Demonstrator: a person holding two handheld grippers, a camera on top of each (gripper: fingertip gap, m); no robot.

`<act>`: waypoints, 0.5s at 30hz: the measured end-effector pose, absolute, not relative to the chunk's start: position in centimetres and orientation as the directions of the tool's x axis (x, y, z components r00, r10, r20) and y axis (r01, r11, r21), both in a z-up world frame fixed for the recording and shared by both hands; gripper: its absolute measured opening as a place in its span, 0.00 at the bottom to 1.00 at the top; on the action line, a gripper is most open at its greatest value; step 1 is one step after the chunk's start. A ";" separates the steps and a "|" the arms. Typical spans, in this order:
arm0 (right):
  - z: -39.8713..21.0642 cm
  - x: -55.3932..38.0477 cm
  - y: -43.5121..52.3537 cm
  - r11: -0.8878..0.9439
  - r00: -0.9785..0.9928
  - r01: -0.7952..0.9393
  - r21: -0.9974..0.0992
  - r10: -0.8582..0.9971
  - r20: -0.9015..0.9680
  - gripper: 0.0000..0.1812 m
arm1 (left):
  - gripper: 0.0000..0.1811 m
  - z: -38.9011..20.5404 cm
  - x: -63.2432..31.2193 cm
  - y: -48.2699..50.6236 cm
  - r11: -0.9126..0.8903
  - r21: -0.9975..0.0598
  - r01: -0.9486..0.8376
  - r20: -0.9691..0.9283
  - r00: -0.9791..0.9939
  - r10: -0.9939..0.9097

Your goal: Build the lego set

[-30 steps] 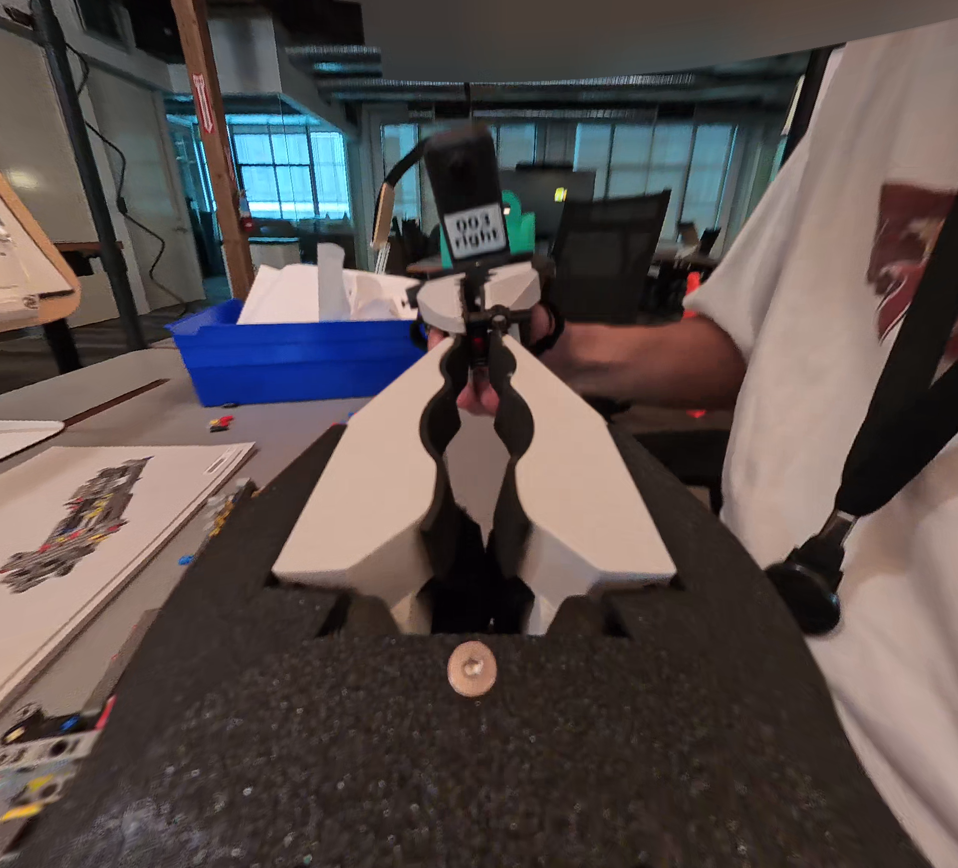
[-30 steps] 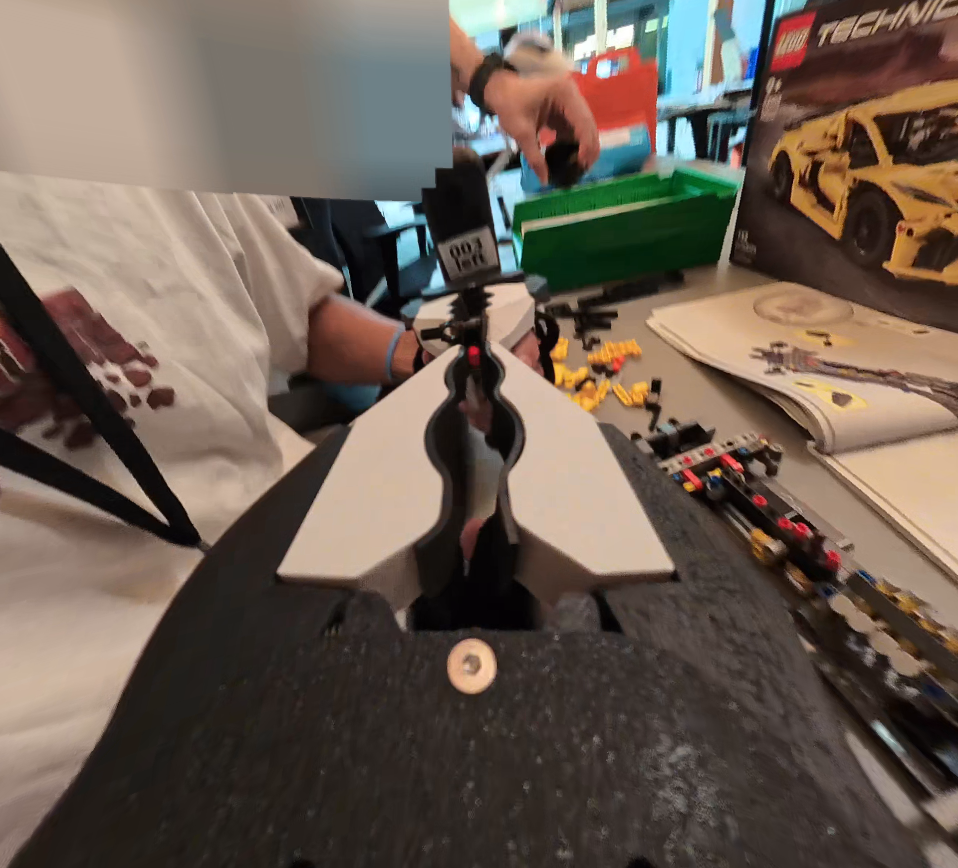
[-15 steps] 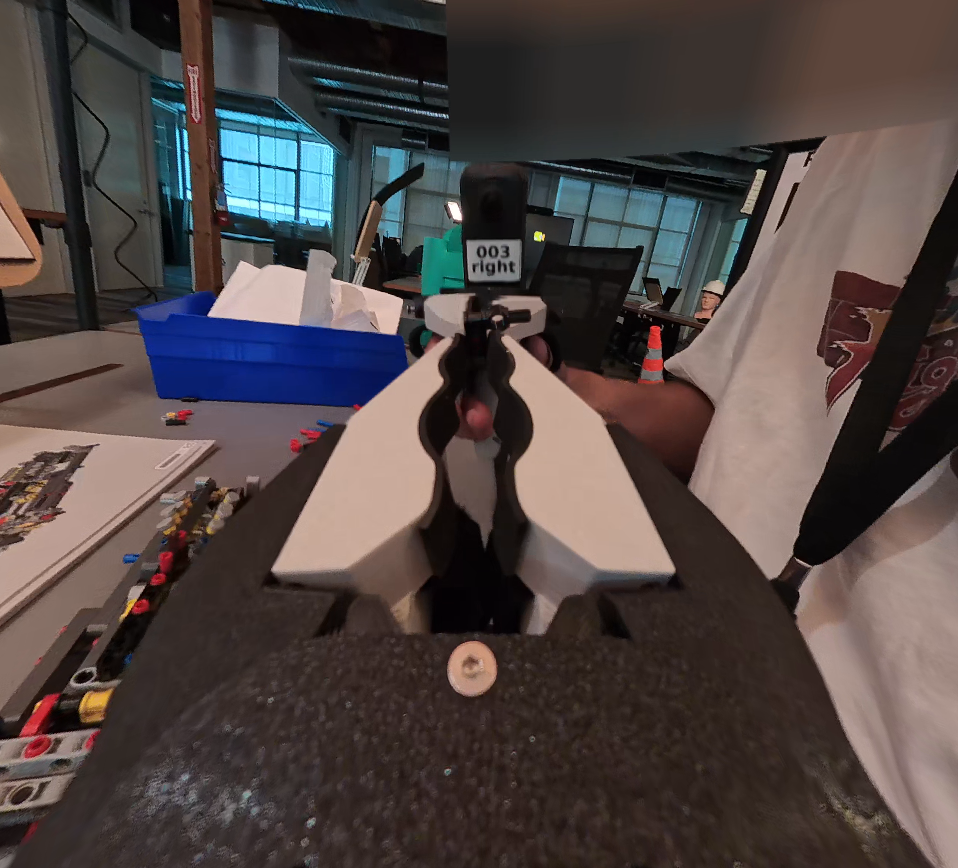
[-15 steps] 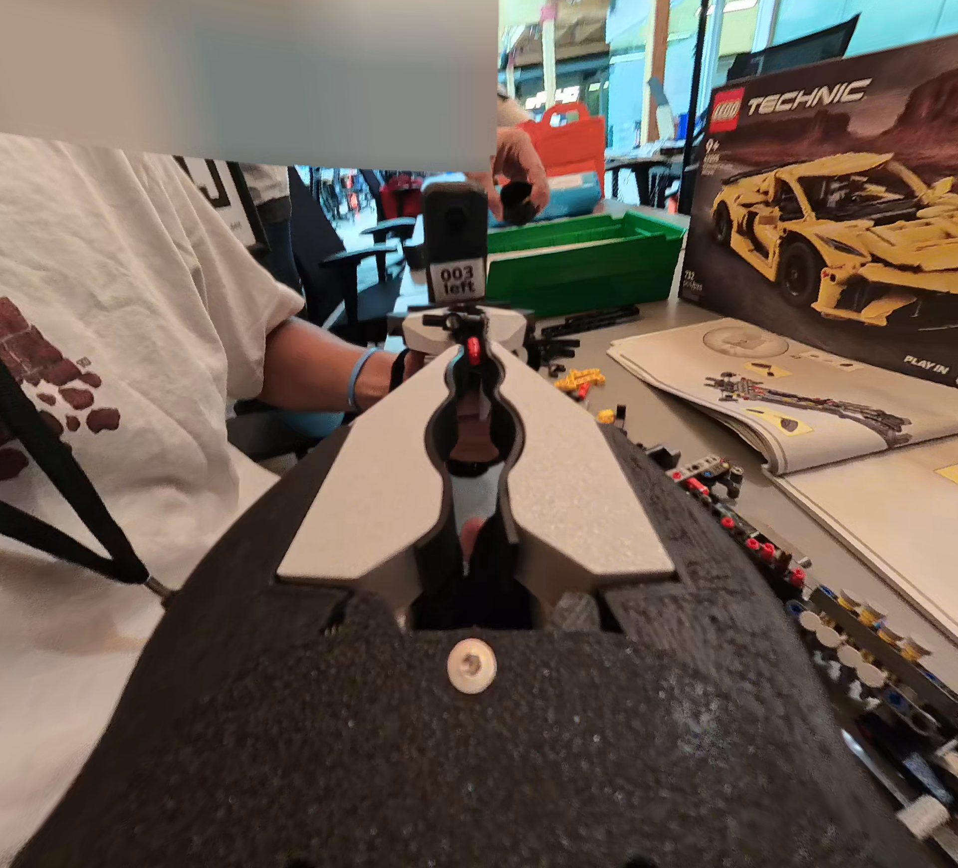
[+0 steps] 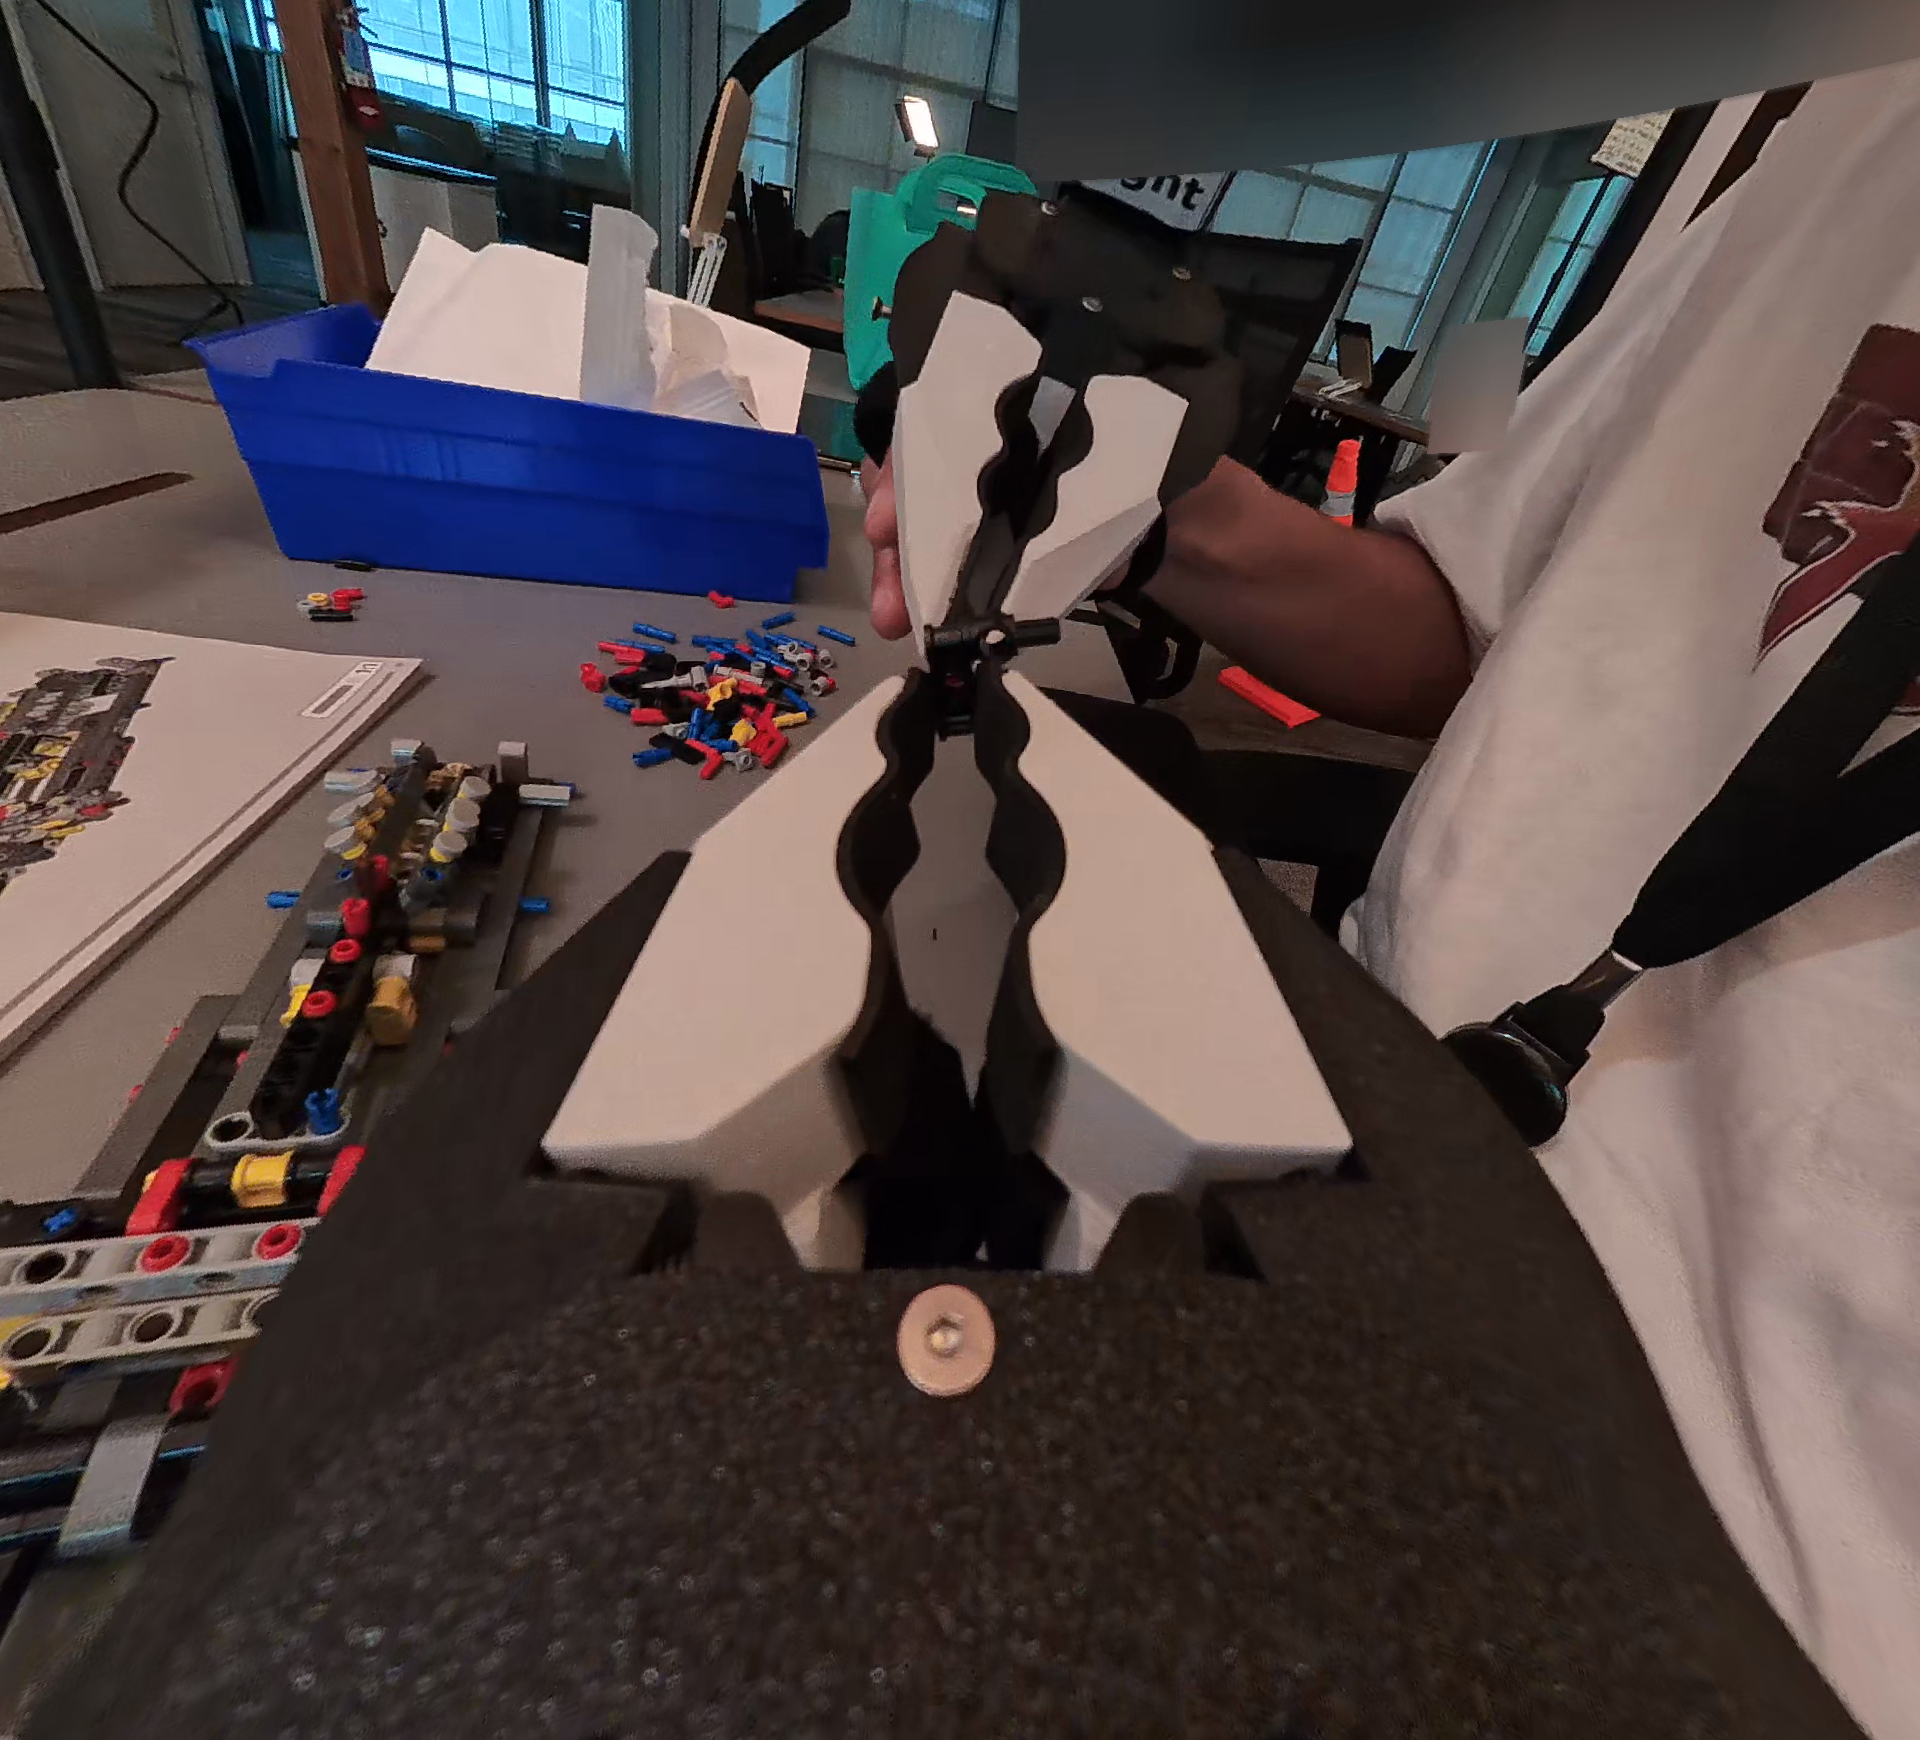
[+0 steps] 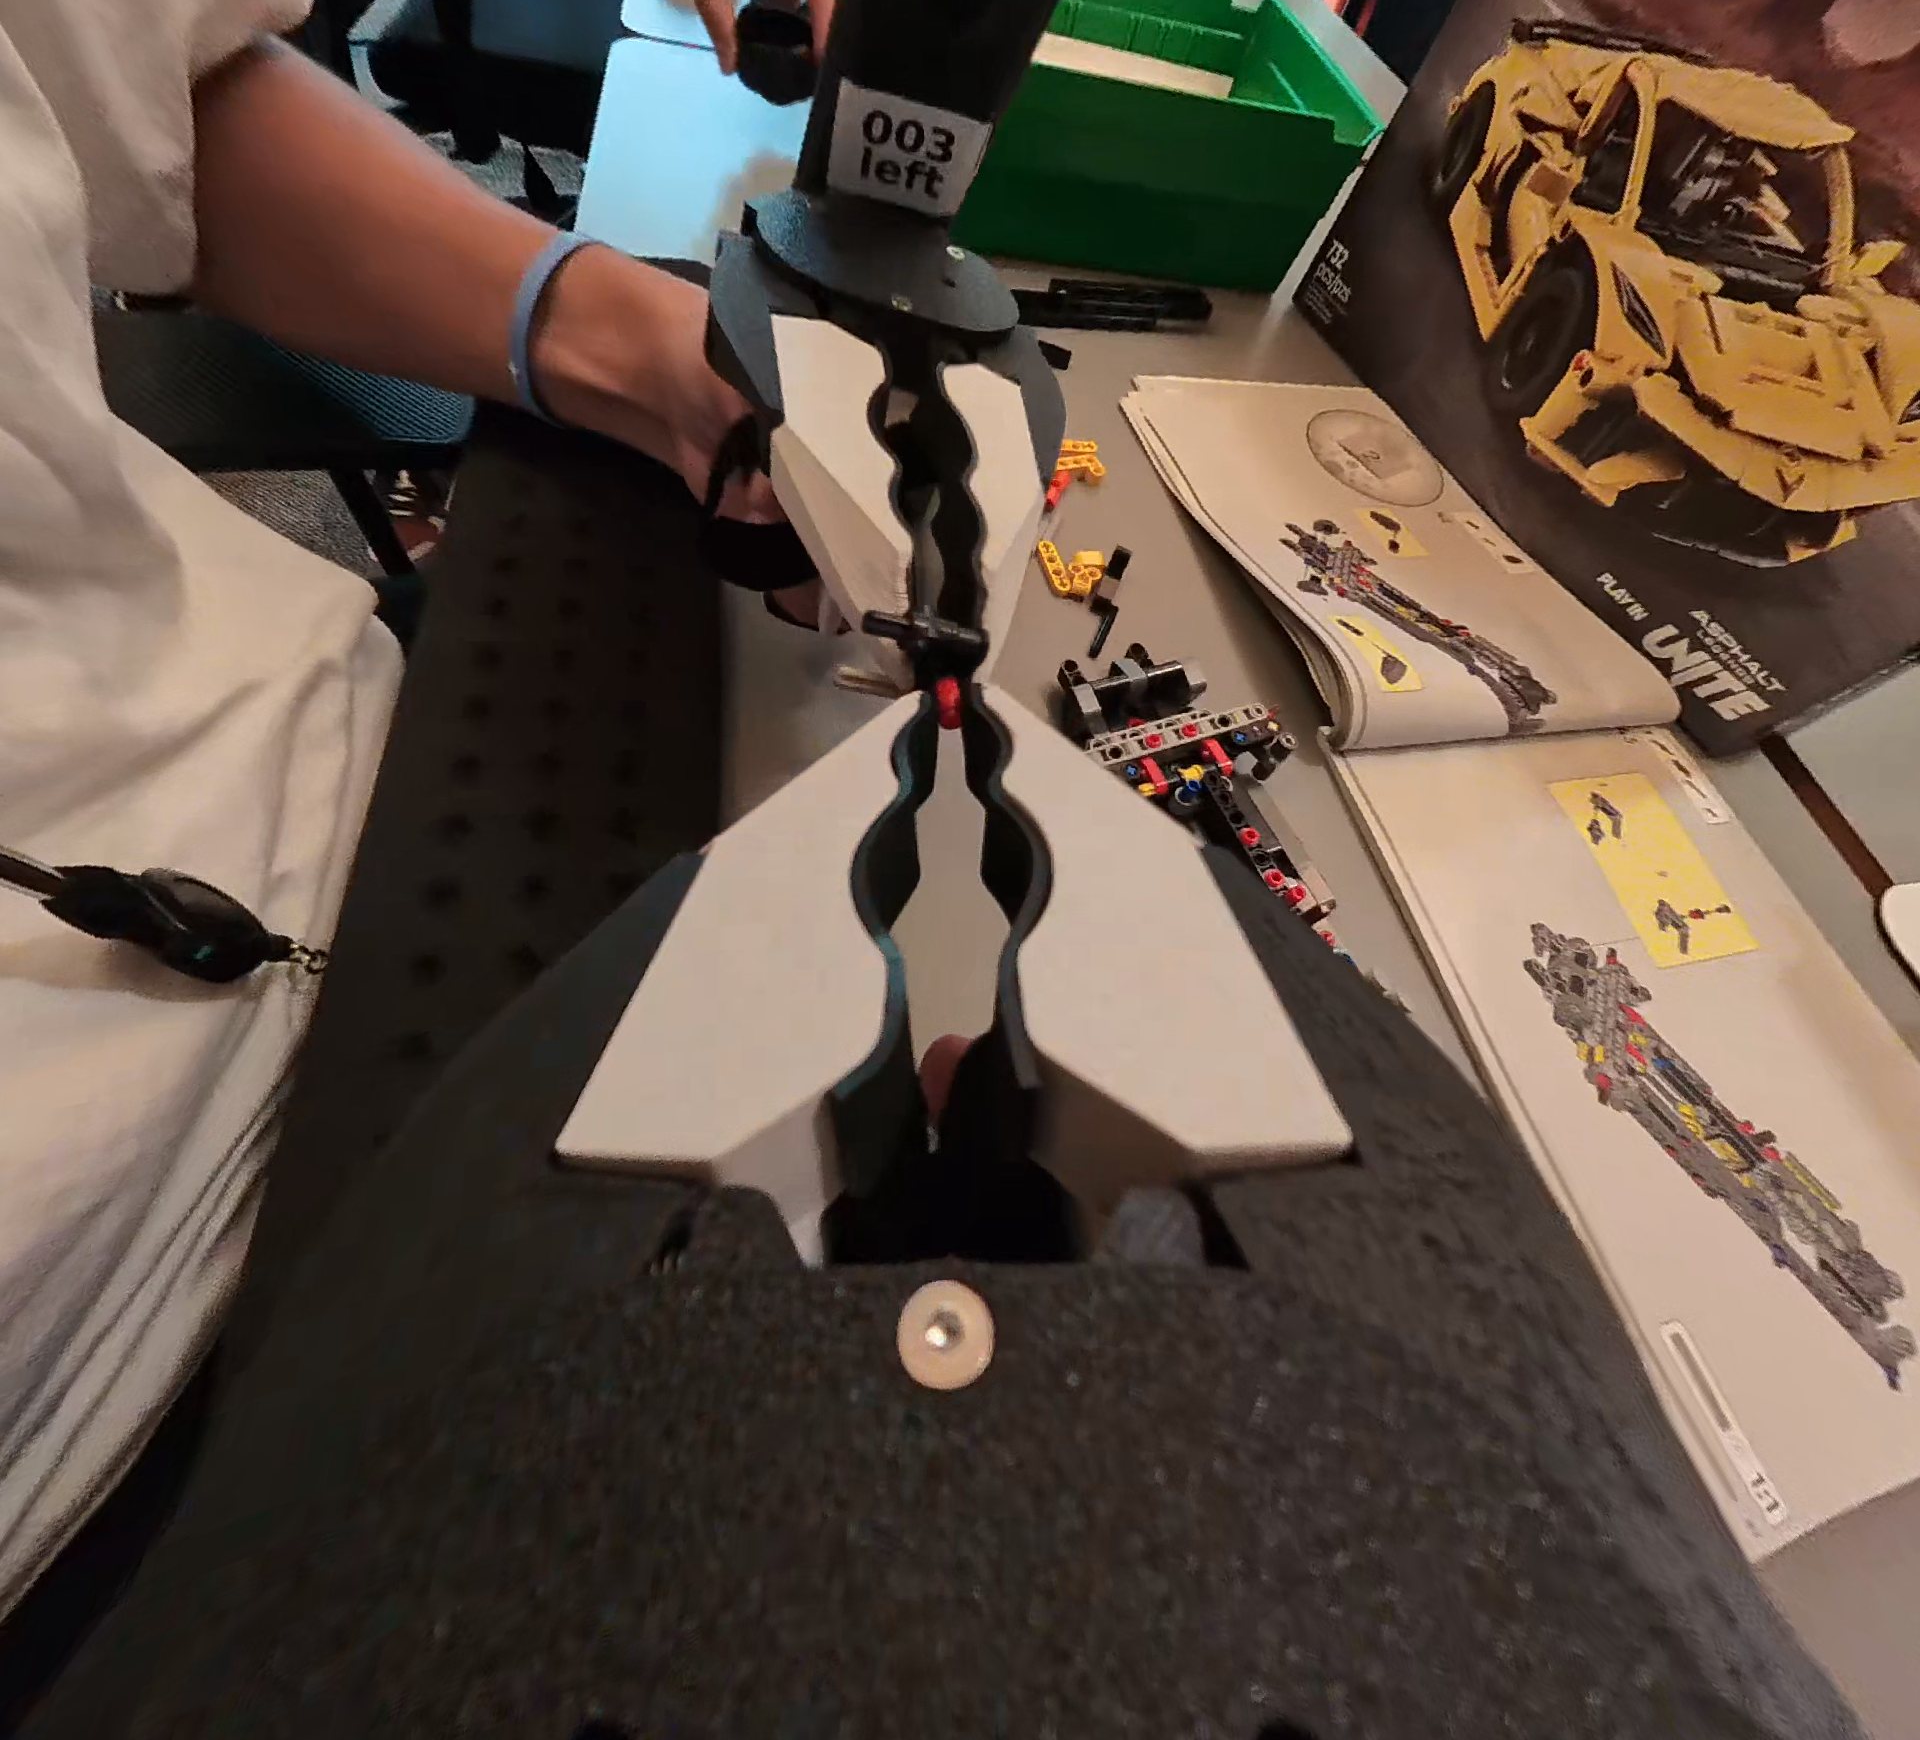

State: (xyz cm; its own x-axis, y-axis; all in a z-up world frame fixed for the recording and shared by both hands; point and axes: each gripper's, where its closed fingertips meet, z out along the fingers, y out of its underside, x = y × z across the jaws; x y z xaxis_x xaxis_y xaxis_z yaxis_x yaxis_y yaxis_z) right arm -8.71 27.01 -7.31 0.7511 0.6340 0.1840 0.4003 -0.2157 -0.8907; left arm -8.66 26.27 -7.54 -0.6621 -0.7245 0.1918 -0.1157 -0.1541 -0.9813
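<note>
Lego piece point(image 5: 977, 651), a small black cross-shaped part with a red pin, hangs above the table edge, pinched tip to tip between the left gripper point(image 5: 951, 703) and right gripper point(image 6: 948, 716), both closed on it. Only the left wrist view shows the loose pin pile point(image 5: 717, 703) left of the claws; only the right wrist view shows the set's box point(image 6: 1662, 236).

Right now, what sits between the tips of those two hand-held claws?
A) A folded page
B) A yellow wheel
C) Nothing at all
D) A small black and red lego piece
D: the left gripper and right gripper meet tip to tip, both shut on the small black and red lego piece, held in the air above the table.
</note>
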 end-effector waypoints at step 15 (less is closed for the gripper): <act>-7.9 -8.5 27.0 -0.194 0.768 0.380 -0.905 0.612 0.191 0.02 | 0.03 -8.0 -8.4 26.1 -0.232 -0.956 -0.177 0.290 -0.672 -0.681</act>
